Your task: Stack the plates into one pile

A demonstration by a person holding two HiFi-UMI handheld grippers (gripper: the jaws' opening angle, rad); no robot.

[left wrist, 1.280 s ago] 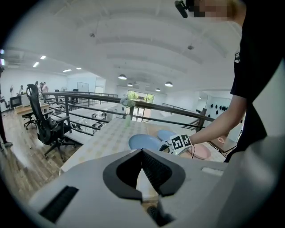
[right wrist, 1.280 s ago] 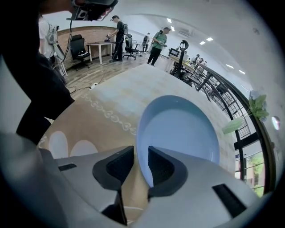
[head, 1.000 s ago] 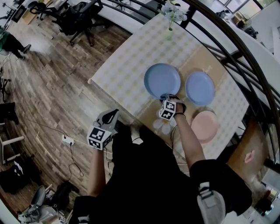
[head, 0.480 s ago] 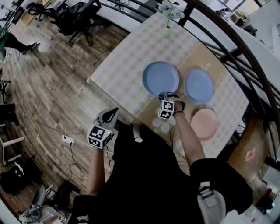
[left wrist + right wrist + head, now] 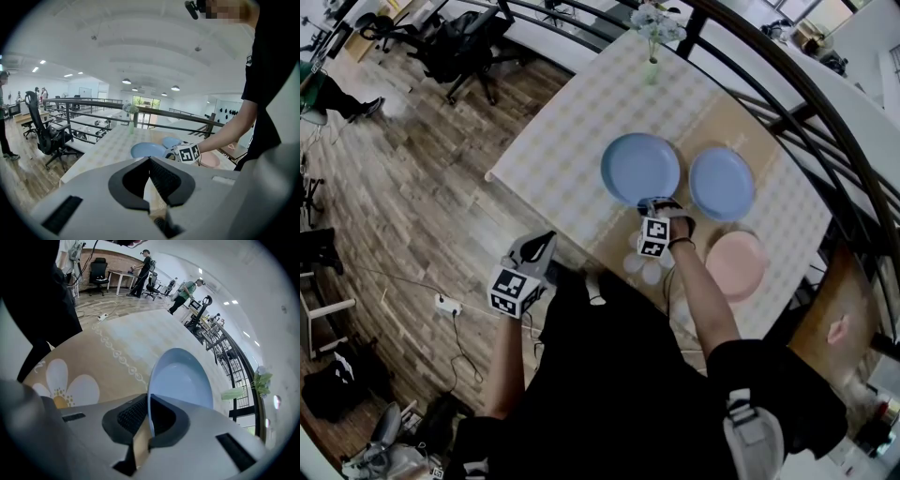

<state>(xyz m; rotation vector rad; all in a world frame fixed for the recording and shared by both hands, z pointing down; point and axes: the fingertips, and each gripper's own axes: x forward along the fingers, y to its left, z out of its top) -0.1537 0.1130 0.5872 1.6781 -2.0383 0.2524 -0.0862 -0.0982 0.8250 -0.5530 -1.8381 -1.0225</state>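
Note:
Three plates lie apart on the checked table (image 5: 562,141): a large blue plate (image 5: 640,169), a smaller blue plate (image 5: 722,183) to its right and a pink plate (image 5: 736,265) nearer me. My right gripper (image 5: 649,204) points steeply down at the large blue plate's near rim. Its jaws have just been closing, and in the right gripper view they stand shut (image 5: 149,413) on that rim of the large blue plate (image 5: 180,380). My left gripper (image 5: 530,258) hangs off the table's near left side over the floor, jaws shut (image 5: 150,161) and empty.
A green vase of flowers (image 5: 654,37) stands at the table's far end. A dark railing (image 5: 787,122) curves behind the table. A flower-print mat (image 5: 642,267) lies under my right hand. Office chairs (image 5: 459,37) and a power strip (image 5: 445,302) sit on the wooden floor at left.
My right gripper has rolled a little while staying at the large blue plate's near rim. The plates and my left gripper have kept their places.

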